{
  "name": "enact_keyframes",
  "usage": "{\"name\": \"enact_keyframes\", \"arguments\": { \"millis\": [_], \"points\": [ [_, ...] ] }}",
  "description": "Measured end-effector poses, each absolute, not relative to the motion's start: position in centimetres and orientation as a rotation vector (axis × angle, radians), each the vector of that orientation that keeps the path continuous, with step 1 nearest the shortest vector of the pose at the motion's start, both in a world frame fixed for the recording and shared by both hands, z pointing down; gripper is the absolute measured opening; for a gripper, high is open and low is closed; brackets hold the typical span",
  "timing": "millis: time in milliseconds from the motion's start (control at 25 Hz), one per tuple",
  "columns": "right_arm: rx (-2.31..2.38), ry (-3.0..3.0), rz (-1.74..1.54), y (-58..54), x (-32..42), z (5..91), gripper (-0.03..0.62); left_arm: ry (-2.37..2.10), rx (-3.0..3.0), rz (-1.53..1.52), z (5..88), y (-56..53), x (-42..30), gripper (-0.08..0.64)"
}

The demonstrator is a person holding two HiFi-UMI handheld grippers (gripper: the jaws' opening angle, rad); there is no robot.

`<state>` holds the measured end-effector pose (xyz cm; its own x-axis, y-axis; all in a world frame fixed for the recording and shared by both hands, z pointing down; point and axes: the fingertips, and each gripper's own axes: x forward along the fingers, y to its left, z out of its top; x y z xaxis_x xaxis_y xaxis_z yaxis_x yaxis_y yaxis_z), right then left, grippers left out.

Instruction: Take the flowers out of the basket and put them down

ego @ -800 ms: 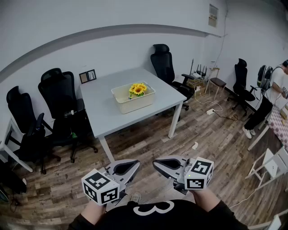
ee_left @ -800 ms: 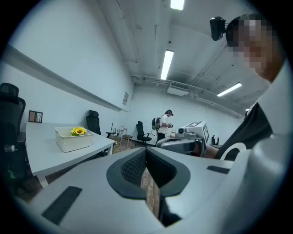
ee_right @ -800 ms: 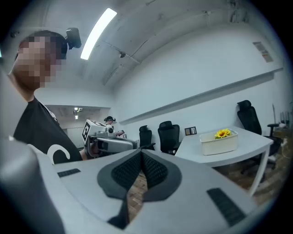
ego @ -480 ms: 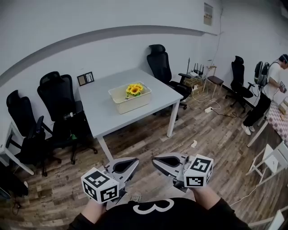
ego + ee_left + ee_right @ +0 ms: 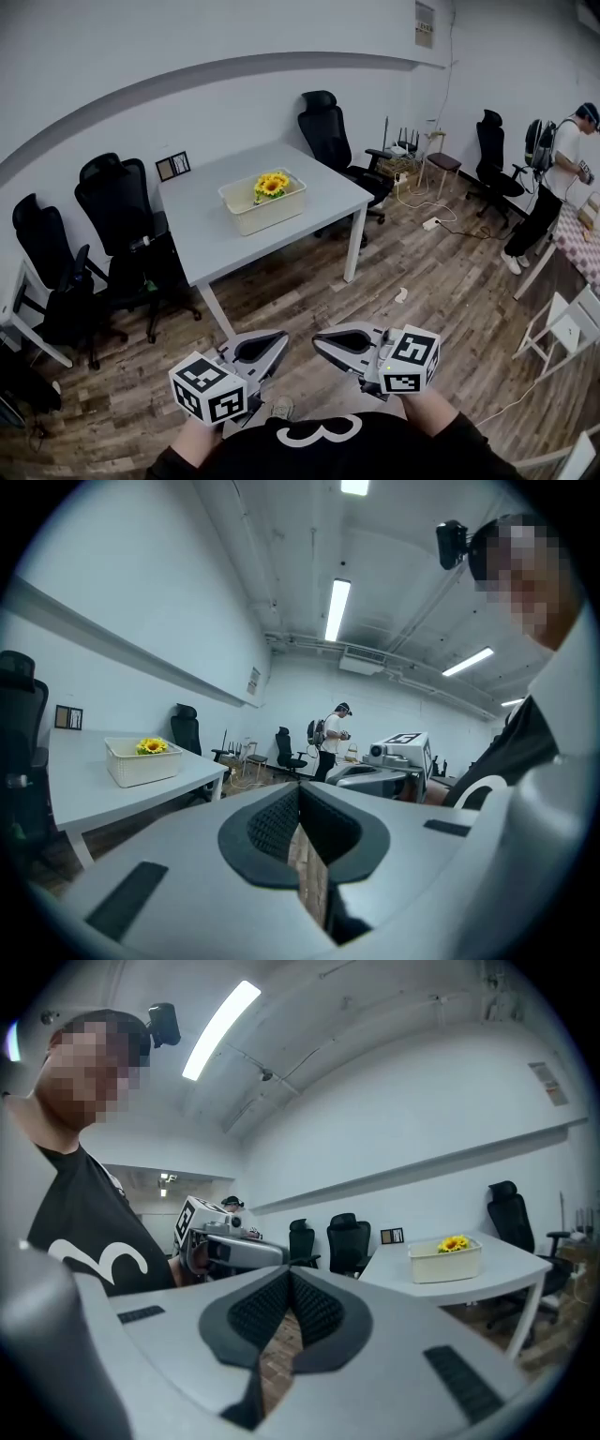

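Observation:
Yellow sunflowers (image 5: 272, 184) stand in a cream basket (image 5: 263, 208) on a grey table (image 5: 216, 234), well ahead of me across the wooden floor. Both grippers are held low near my chest, far from the table. My left gripper (image 5: 277, 343) is shut and holds nothing. My right gripper (image 5: 321, 342) is shut too, with nothing between its pads. The left gripper view shows the basket (image 5: 142, 761) with the flowers (image 5: 151, 746) at its left side. In the right gripper view the basket (image 5: 444, 1259) and flowers (image 5: 454, 1243) sit at the right.
Black office chairs (image 5: 117, 211) stand left of the table, and another chair (image 5: 329, 136) stands behind it. A picture frame (image 5: 172, 166) rests at the table's back edge. A person (image 5: 551, 183) stands far right near more chairs (image 5: 491, 155). White stools (image 5: 562, 333) are at right.
The table with the basket has shifted slightly left and lower in the head view as the view turned. Both grippers stay shut in about the same place.

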<state>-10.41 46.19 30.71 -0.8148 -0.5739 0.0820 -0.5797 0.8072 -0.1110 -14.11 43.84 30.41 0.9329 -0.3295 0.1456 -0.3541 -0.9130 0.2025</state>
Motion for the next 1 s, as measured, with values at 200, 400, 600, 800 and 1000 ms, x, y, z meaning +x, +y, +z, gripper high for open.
{"name": "enact_keyframes", "arguments": {
  "millis": [200,400,600,800,1000],
  "points": [
    [0.976,-2.941,0.215,46.2,-9.4,30.9,0.011,-0.519,2.849,0.166,30.5,44.2,-13.8,0.009],
    [0.974,-2.953,0.174,45.8,-9.0,30.8,0.011,-0.52,2.853,0.168,30.2,43.6,-13.1,0.009],
    [0.967,-2.941,0.177,44.0,-7.9,31.9,0.011,-0.507,2.857,0.174,30.4,41.8,-12.1,0.009],
    [1.026,-2.982,0.279,40.7,-5.8,32.6,0.011,-0.466,2.832,0.198,31.9,38.3,-10.5,0.009],
    [1.117,-2.936,0.325,35.1,-3.6,34.0,0.012,-0.439,2.815,0.212,33.1,33.0,-9.0,0.009]
  ]
}}
